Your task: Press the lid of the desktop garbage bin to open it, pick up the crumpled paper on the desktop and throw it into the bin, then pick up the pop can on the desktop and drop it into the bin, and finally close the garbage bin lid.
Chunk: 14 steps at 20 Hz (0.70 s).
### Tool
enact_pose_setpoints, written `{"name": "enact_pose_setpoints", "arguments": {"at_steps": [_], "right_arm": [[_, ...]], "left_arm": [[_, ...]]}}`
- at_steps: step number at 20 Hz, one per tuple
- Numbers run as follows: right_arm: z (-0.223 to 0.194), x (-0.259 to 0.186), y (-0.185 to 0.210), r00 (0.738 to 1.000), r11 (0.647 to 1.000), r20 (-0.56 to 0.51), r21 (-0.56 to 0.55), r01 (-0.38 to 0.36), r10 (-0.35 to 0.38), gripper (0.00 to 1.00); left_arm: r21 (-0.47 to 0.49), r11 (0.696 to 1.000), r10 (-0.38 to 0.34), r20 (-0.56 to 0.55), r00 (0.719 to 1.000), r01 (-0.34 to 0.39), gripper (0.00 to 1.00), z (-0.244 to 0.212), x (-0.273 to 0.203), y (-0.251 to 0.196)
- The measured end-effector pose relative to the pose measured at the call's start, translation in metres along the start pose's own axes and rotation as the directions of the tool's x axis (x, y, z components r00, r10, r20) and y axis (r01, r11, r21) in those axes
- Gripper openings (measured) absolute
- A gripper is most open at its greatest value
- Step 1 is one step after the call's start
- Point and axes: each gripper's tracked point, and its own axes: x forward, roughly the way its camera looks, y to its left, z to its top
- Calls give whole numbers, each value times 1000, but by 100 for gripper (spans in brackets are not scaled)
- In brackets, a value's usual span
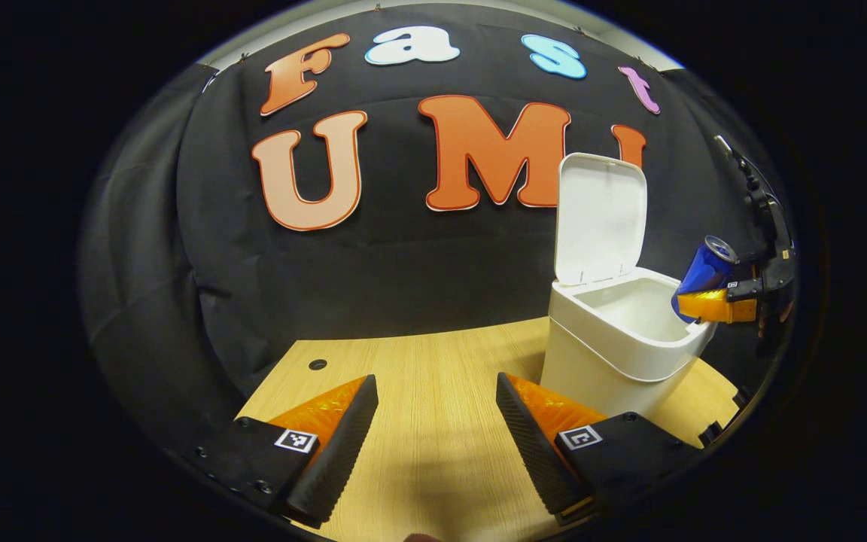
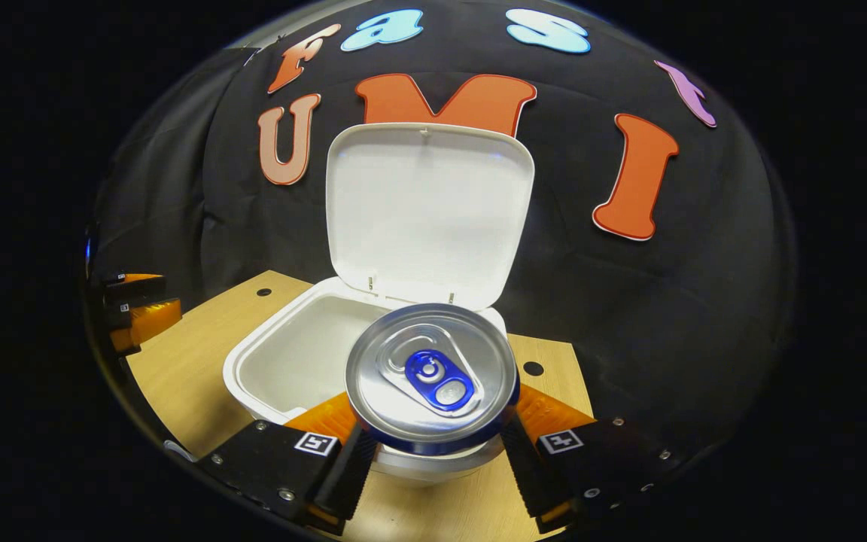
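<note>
Here the right gripper (image 2: 433, 452) clamps the pop can (image 2: 433, 376) between both fingers, the can's silver top and blue pull tab facing the camera in the right gripper view. The can hangs over the near rim of the garbage bin (image 2: 253, 369), whose white lid (image 2: 430, 211) stands raised at the back, hinged upright, with the pale hollow of the bin open below it. In the left gripper view the same can (image 1: 704, 271) shows as a blue cylinder tilted over the bin's right edge (image 1: 693, 339), held by the right gripper (image 1: 716, 305) well off to the side; the lid (image 1: 600, 218) stands tall above the bin's mouth.

The left gripper (image 1: 437, 436) hovers low over the wooden desktop (image 1: 433, 369) with its jaws spread wide and nothing between them, to the left of the bin. In the right gripper view it appears at the far left edge (image 2: 132, 312), apart from the bin.

No brand or wording can be read on the can: its side is plain blue from this angle and the top carries only faint embossing too small to make out. Each gripper's fingers bear small square black-and-white markers. The desktop has small round dark holes near its back edge (image 1: 317, 364). Whether crumpled paper lies inside the bin cannot be told.
</note>
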Motion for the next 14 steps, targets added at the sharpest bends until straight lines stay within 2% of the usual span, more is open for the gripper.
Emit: {"name": "enact_pose_setpoints", "arguments": {"at_steps": [8, 14], "right_arm": [[4, -6, 1, 999, 998, 3, 61, 35, -35, 89], [51, -8, 2, 994, 998, 91, 36, 53, -56, 90]], "left_arm": [[18, 1000, -21, 2, 1000, 21, 100, -1, -1, 10], [11, 1000, 1, -2, 1000, -1, 100, -7, -9, 31]]}}
